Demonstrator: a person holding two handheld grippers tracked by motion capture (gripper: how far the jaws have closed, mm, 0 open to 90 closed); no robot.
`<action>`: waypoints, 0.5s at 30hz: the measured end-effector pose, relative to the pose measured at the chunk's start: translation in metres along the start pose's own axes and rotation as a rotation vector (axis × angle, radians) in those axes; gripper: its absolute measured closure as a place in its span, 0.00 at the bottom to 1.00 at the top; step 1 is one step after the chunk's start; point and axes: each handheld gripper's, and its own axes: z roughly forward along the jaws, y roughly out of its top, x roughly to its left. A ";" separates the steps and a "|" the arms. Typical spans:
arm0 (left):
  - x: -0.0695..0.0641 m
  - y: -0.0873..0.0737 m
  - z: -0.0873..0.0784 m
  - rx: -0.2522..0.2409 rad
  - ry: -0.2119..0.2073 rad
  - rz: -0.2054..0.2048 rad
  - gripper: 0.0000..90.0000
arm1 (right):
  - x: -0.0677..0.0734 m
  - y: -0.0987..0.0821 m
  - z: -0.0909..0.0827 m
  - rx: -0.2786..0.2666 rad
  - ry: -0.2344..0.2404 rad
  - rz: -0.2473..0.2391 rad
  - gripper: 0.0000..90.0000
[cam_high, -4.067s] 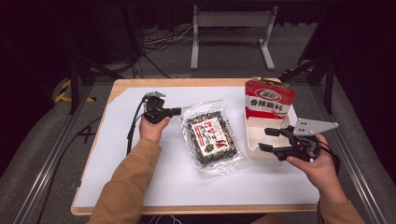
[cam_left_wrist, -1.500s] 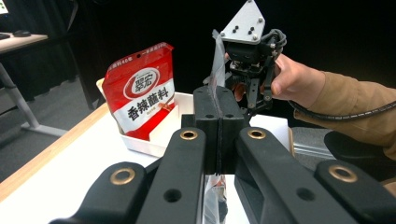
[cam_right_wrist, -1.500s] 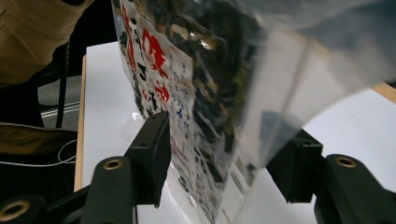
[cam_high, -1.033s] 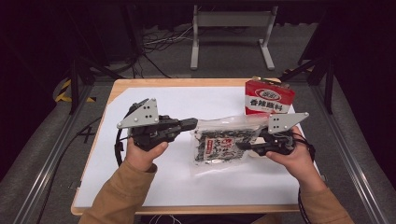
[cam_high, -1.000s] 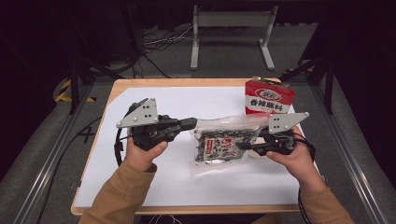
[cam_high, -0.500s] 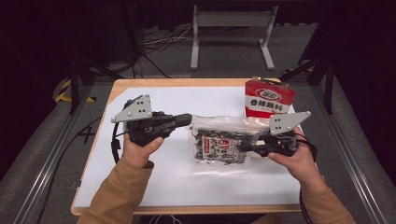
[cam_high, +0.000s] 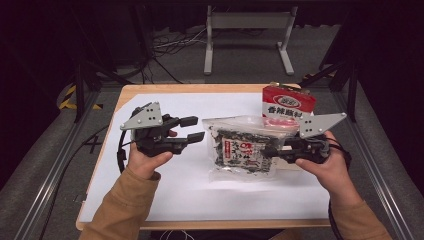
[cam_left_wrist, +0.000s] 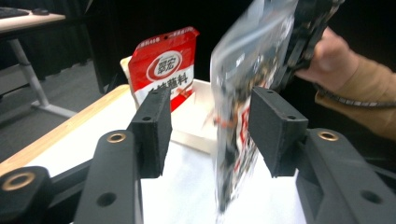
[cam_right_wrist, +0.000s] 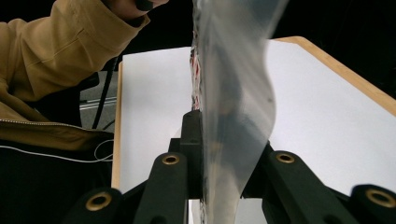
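Step in hand: as I judge it, you are passing the clear snack bag (cam_high: 241, 152) to one gripper so it can go toward the white box (cam_high: 300, 131) at the right of the high view.
Right gripper (cam_high: 267, 151): clamped on the bag's right edge; in the right gripper view the film (cam_right_wrist: 233, 116) stands pinched between both black jaws, so you carry the whole bag here.
Left gripper (cam_high: 196, 128): its jaws have just been opening and now stand apart, pads clear of the film; in the left gripper view the bag (cam_left_wrist: 243, 93) hangs between them, nearer the right-hand jaw, untouched.
Where the bag is: centre of the high view, lifted off the white sheet (cam_high: 200, 200), edge-on and upright in both gripper views.
Doing it well: draw your left gripper straight back toward the left of the frame before you swing the bag, so a pad does not snag the loose film. Keep your right grip firm; the film is slick and floppy.
Edges: the red pouch (cam_high: 288, 102) stands in the box at upper right, just beside your path; it looks likely to topple if brushed.
Open room: the lower and left parts of the sheet lie bare, so withdraw there.
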 end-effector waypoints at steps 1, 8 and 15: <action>0.000 -0.001 0.000 0.005 0.004 -0.003 0.53 | 0.000 0.002 -0.003 0.000 -0.006 0.005 0.84; 0.005 -0.008 -0.002 0.037 0.038 -0.013 0.50 | -0.001 0.011 -0.024 0.002 -0.084 0.049 0.84; 0.015 -0.020 -0.006 0.071 0.074 -0.061 0.45 | -0.008 0.018 -0.042 0.004 -0.123 0.072 0.84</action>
